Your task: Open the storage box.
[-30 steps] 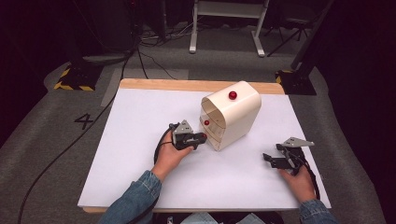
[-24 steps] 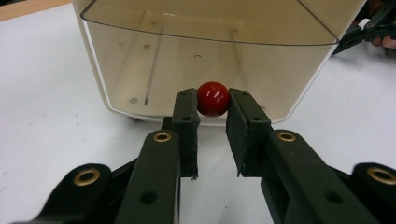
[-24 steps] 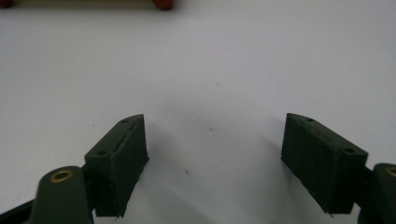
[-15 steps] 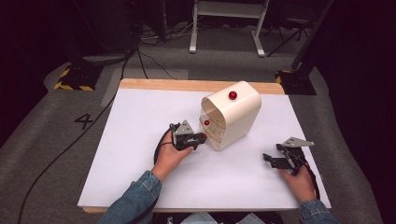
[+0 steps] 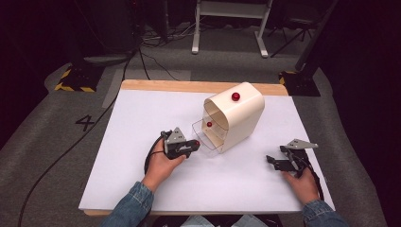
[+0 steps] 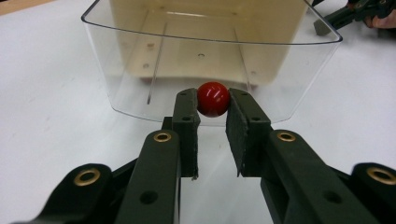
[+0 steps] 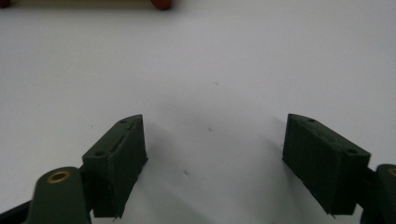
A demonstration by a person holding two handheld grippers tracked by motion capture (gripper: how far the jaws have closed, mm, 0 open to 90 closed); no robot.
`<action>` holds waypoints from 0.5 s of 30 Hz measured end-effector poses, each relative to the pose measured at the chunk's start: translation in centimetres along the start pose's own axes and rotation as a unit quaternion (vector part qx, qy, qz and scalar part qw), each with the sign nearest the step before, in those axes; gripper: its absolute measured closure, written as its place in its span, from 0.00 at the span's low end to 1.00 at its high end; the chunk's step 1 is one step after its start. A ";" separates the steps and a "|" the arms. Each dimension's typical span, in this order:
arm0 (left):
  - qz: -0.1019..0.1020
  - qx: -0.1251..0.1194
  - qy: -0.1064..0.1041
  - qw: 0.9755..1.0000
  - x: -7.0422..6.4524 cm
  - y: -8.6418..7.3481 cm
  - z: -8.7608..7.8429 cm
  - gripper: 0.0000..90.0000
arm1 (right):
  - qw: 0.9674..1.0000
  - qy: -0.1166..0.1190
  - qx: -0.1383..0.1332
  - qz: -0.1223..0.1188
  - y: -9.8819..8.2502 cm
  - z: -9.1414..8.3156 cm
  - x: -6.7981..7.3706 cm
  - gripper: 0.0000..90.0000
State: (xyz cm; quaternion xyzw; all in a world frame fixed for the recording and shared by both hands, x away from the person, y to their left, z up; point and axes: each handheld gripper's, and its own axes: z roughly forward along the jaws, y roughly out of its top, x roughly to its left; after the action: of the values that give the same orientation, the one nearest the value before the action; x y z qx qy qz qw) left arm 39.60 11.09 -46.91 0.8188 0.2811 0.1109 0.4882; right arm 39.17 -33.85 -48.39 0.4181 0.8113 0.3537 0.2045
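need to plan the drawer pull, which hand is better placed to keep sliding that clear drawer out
Left. The left gripper is shut on the red knob of the clear drawer; the right gripper rests open, apart from it.

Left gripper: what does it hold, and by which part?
The left gripper is shut on the round red knob of the clear plastic drawer, its pads pressing on the knob's two sides. The right gripper is open, holding nothing.
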 end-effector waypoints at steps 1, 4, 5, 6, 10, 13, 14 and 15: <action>-0.001 0.000 0.000 1.000 -0.1 -0.2 -0.3 0.82 | 1.000 0.000 0.000 0.000 0.0 0.0 0.0 0.24; -0.001 0.001 0.005 1.000 -0.2 -0.6 -1.1 0.82 | 1.000 0.000 0.000 0.001 0.0 0.0 0.0 0.24; -0.004 0.001 0.005 1.000 -0.3 -0.7 -1.3 0.82 | 1.000 0.000 0.000 0.001 0.0 0.0 0.0 0.24; -0.004 0.002 0.007 1.000 -0.3 -0.9 -1.6 0.82 | 1.000 0.000 0.000 0.001 0.0 0.0 0.0 0.24; 0.001 0.003 0.012 1.000 -0.4 -1.3 -2.4 0.82 | 1.000 0.001 0.000 0.001 0.0 0.0 0.0 0.24; 0.002 0.005 0.013 1.000 -0.5 -1.5 -2.9 0.82 | 1.000 0.001 0.000 0.001 0.0 0.0 0.0 0.24; 0.005 0.006 0.015 1.000 -0.5 -1.5 -3.0 0.82 | 1.000 0.001 0.000 0.002 0.0 0.0 0.0 0.24; 0.001 0.005 0.014 1.000 -0.6 -1.6 -3.0 0.82 | 1.000 0.001 0.001 0.001 0.0 0.0 0.0 0.24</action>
State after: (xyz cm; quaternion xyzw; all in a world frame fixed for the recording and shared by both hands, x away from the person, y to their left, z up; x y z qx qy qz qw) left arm 37.18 13.62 -46.75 0.8200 0.2875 0.1209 0.4799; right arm 39.20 -33.87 -48.38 0.4191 0.8111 0.3539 0.2032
